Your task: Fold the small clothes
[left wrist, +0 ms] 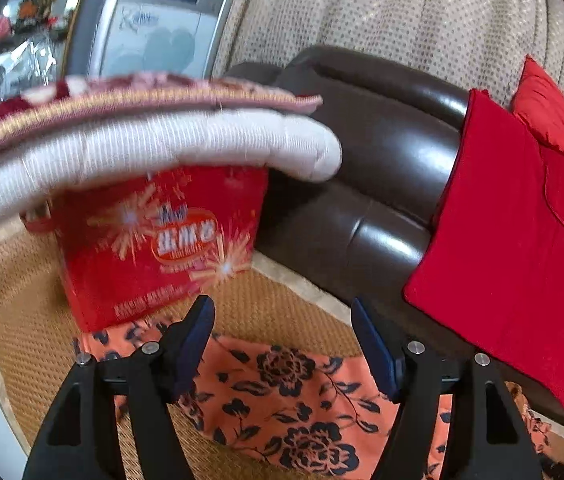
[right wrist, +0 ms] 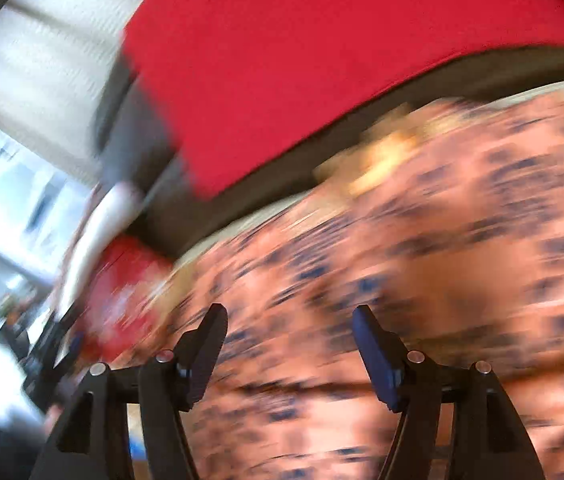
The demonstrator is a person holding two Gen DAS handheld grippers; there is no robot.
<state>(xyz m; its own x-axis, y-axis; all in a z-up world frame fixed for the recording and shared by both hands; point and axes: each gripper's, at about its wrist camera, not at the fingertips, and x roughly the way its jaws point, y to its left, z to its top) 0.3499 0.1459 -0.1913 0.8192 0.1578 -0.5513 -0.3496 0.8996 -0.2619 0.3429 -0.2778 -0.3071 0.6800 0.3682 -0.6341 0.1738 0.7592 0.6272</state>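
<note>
An orange cloth with dark blue flowers (left wrist: 294,404) lies flat on a woven straw mat (left wrist: 34,312). My left gripper (left wrist: 282,312) is open and empty, hovering just above the cloth's far edge. In the right wrist view the same flowered cloth (right wrist: 422,280) fills the lower frame, heavily blurred by motion. My right gripper (right wrist: 288,320) is open and empty above it. The left gripper (right wrist: 58,352) shows blurred at the lower left of the right wrist view.
A red printed box (left wrist: 154,248) stands on the mat behind the cloth. A red-and-white cushion (left wrist: 142,140) rests on top of it. A dark leather sofa (left wrist: 378,168) with red pillows (left wrist: 514,264) runs along the right. Curtains hang behind.
</note>
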